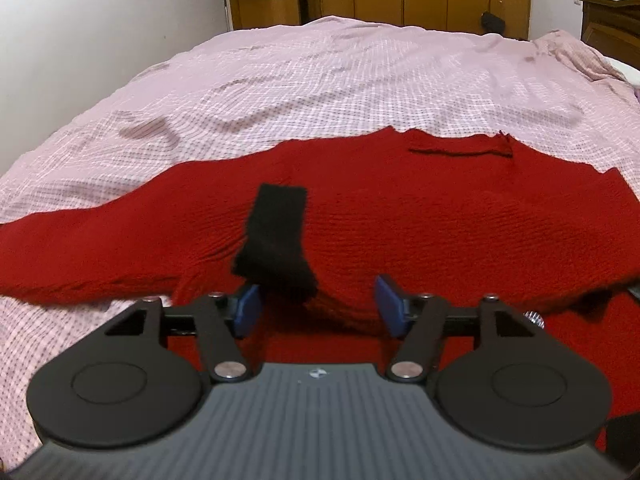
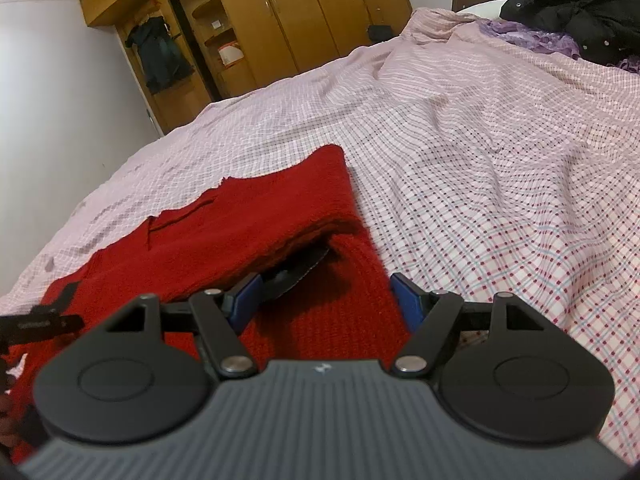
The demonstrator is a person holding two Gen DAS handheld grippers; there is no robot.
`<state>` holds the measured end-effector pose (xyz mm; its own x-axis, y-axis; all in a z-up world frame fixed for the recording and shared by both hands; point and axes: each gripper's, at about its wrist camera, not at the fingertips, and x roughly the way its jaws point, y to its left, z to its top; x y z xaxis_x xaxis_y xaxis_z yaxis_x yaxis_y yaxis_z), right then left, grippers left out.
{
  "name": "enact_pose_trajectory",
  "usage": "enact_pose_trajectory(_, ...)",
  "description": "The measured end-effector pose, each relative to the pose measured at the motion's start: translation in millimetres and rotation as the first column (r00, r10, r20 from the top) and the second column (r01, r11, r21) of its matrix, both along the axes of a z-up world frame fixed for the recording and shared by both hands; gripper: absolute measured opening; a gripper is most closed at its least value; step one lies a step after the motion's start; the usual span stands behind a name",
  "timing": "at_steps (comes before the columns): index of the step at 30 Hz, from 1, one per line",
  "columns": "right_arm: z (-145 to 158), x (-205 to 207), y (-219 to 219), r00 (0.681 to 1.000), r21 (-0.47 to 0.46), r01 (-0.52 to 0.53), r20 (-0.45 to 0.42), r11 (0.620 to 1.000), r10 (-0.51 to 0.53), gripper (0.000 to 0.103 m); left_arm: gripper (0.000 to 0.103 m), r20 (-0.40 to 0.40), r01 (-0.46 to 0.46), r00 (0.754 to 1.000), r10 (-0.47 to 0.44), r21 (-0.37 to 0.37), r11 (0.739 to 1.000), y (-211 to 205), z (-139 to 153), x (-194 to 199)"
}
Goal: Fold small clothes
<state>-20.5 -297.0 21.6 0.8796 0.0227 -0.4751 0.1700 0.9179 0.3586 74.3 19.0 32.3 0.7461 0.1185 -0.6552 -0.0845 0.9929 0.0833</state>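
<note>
The red knit garment [image 1: 400, 232] lies spread on the bed [image 1: 320, 80], largely unfolded; a black piece [image 1: 276, 236] rests on it. Left gripper [image 1: 316, 308] and right gripper [image 2: 324, 304] hover over it, fingers wide, holding nothing. Folding appears barely started.

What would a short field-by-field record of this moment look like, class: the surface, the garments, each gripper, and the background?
surface: bed sheet, pink checked, wrinkled
main garment: red knit sweater, spread flat on the sheet
second item: black cloth strip, lying on the sweater just ahead of the left gripper
left gripper: open, over the sweater's near edge, holding nothing
right gripper: open, over a folded part of the sweater
background: wooden wardrobe at the far wall; dark clothes pile at the bed's far right
</note>
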Motion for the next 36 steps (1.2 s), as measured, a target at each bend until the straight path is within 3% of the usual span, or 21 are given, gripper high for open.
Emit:
enact_pose_trajectory(9, 5, -1, 4, 1.0, -0.009, -0.007, 0.008, 1.0, 0.007, 0.073, 0.072, 0.006, -0.042, 0.999, 0.041, 0.035, 0.999, 27, 12, -22)
enact_pose_trajectory(18, 17, -3, 3, 1.0, -0.009, -0.009, 0.029, 1.0, 0.01, 0.073, 0.072, 0.016, -0.084, 0.996, 0.085, -0.058, 0.995, 52, 28, -23)
enact_pose_trajectory(27, 34, 13, 1, 0.997, -0.053, -0.061, 0.039, 0.997, 0.063, 0.073, 0.072, 0.023, -0.038, 0.999, 0.042, -0.13, 0.991, 64, 24, 20)
enact_pose_trajectory(36, 46, 49, -13, 0.995, -0.11, -0.098, -0.001, 0.989, 0.098, 0.073, 0.07, -0.019, 0.021, 1.0, -0.022, -0.1, 0.995, 57, 0, 70)
